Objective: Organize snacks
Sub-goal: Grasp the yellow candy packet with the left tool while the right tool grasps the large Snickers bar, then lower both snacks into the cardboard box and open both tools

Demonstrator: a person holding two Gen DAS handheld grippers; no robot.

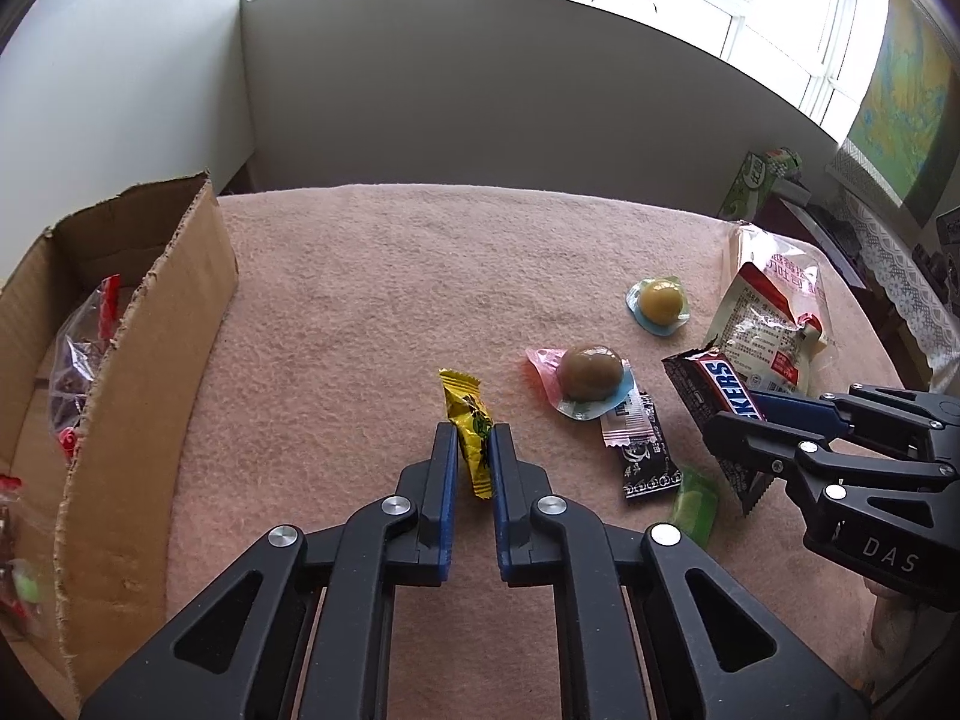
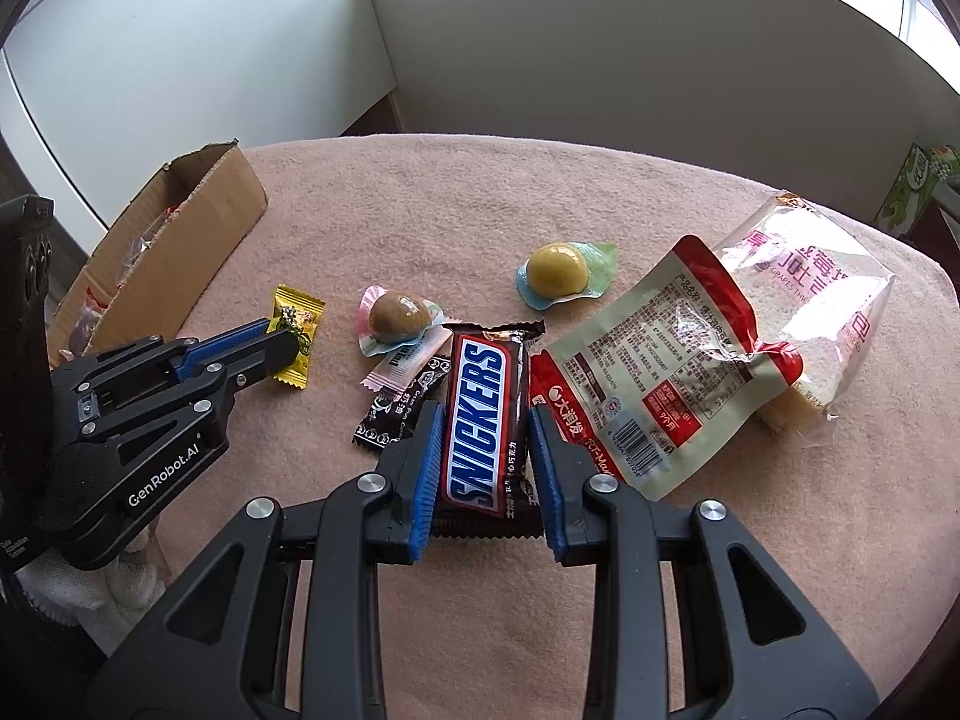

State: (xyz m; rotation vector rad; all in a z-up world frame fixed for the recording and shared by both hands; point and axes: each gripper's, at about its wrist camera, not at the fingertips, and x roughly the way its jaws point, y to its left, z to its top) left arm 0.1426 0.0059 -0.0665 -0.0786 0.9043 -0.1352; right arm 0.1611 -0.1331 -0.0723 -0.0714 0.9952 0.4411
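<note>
Standing on edge on the pink cloth, a small yellow candy wrapper (image 1: 463,399) (image 2: 300,315) is pinched by my left gripper (image 1: 474,432) (image 2: 277,333), which is shut on it. A brown Snickers bar (image 2: 480,384) (image 1: 711,384) sits lengthwise between the blue pads of my right gripper (image 2: 483,414) (image 1: 735,423); the pads press on both of its sides. An open cardboard box (image 1: 156,324) (image 2: 198,222) stands at the left with several wrapped snacks inside.
Between the grippers lie a brown jelly cup (image 1: 588,372), a yellow jelly cup (image 1: 660,300), a pink wrapper (image 1: 624,420), a black wrapper (image 1: 651,471) and a green sweet (image 1: 696,501). A red-and-white pouch (image 2: 648,360) and a bread bag (image 2: 810,282) lie right.
</note>
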